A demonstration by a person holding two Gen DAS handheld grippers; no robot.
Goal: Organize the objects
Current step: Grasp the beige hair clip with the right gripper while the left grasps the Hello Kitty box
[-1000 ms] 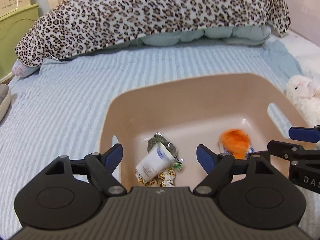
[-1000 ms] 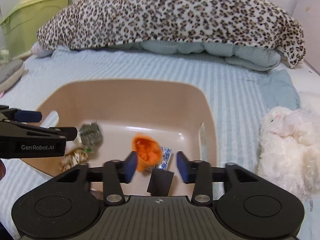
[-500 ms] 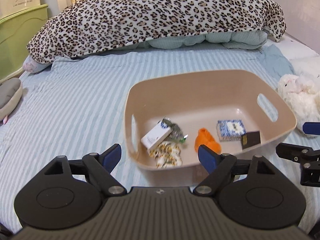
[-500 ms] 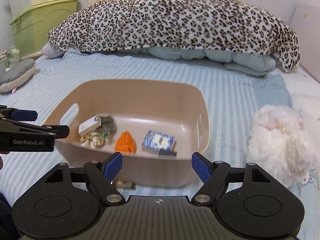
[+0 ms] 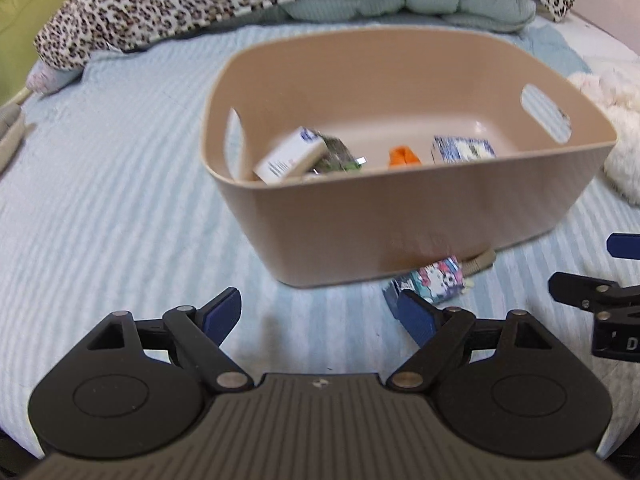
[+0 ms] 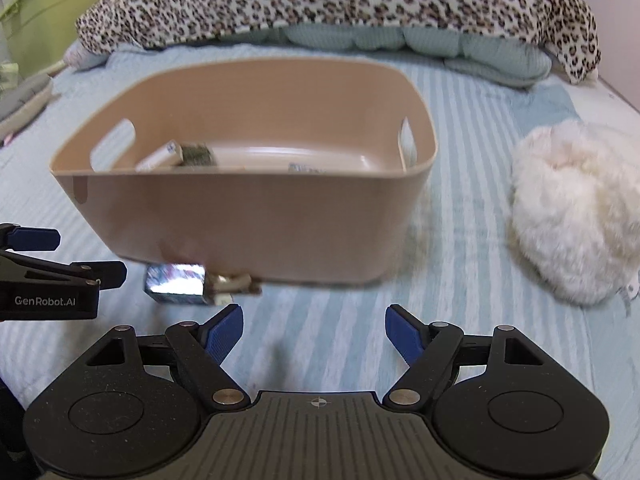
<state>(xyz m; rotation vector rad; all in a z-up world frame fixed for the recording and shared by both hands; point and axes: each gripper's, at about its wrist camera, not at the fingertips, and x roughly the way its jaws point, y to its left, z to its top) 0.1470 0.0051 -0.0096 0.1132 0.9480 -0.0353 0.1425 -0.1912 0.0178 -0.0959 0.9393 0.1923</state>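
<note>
Holding my left gripper (image 5: 320, 312) and right gripper (image 6: 314, 330) wide apart and empty above the striped blue bedsheet (image 5: 100, 200), I see the beige plastic basket (image 5: 400, 216) ahead, with 1 small colourful printed packet (image 5: 434, 280) lying just outside its near wall

I see a beige bin (image 5: 400, 216) on the pale-blue striped bed (image 5: 100, 200), a leopard-print blanket (image 6: 320, 0), a white plush toy (image 6: 576, 208), and my tongs' blue pads (image 6: 224, 330).
</note>
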